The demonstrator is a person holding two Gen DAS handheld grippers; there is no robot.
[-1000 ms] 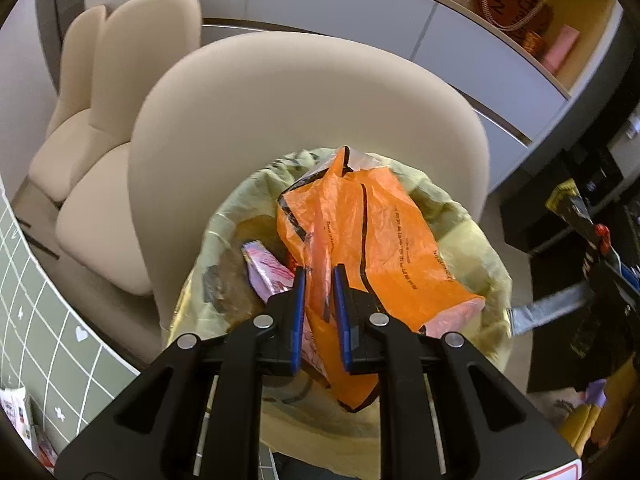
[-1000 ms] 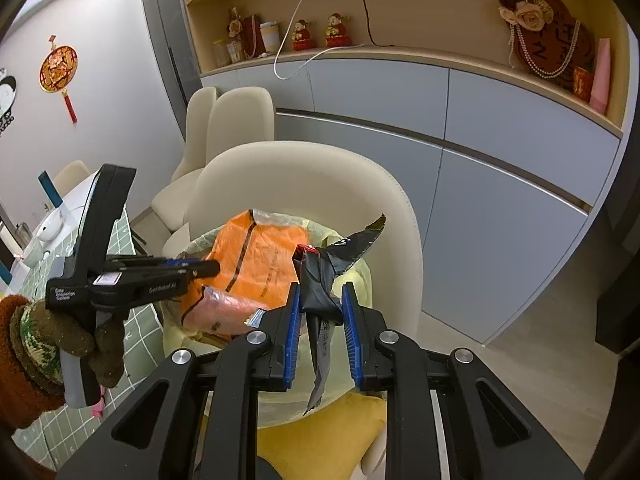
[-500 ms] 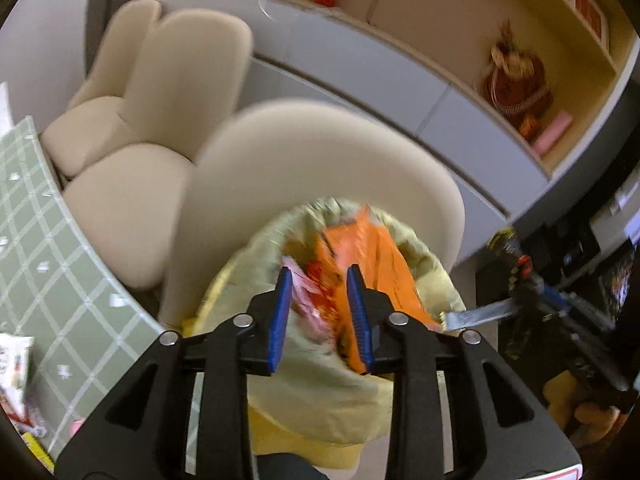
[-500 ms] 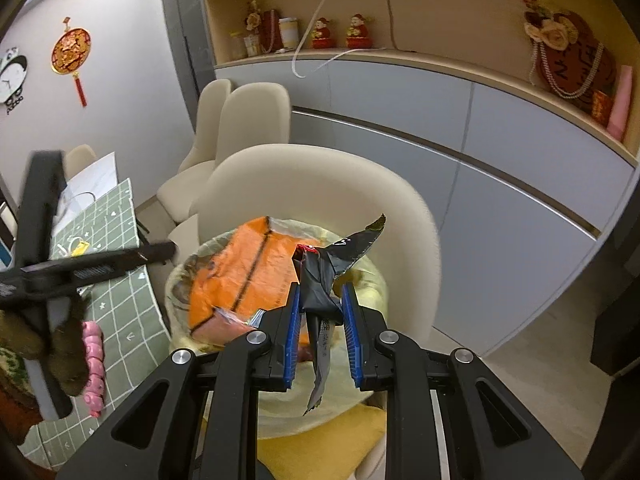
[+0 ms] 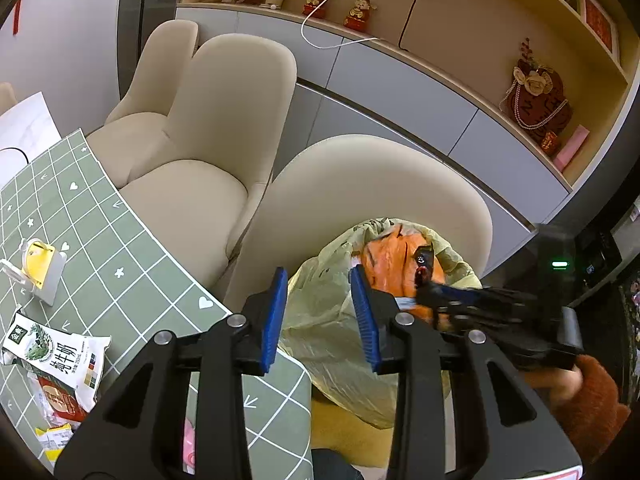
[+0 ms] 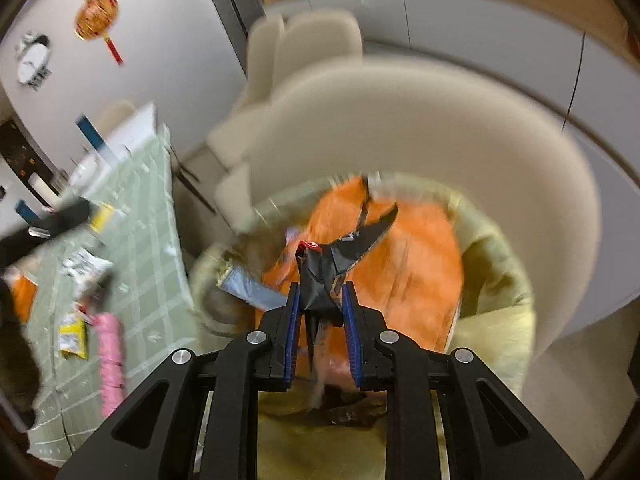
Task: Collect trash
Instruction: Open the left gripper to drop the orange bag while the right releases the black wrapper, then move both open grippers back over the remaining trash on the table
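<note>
Where the green checked tablecloth (image 5: 132, 240) curves off to the left in the left wrist view, its white-edged border runs close beside the seat of a cream chair (image 5: 188, 204), and the trash left on it lies well back from that border: a milk carton (image 5: 60, 356), a red wrapper (image 5: 58, 398) and a yellow wrapper (image 5: 52, 438) under it. Toward the middle, the left gripper (image 5: 320, 316) hangs with its jaws opening and nothing between them, over the cloth's rim and the near wall of the yellow bin bag (image 5: 328, 320). The bag stands on a second cream chair (image 5: 376, 184), its mouth pressed against the backrest, with an orange bag (image 5: 388, 264) already inside. Right of that, the right gripper (image 5: 430, 290) reaches over the bag's mouth.

In the blurred right wrist view, a pink roll (image 6: 110, 356) lies near the cloth's edge on the left. In the middle the right gripper (image 6: 322, 300) is clamped narrow on a crumpled black wrapper (image 6: 320, 276), held above the orange bag (image 6: 412, 264) within the bag's rim (image 6: 500, 264). The backrest (image 6: 440, 128) closes in the far side.
</note>
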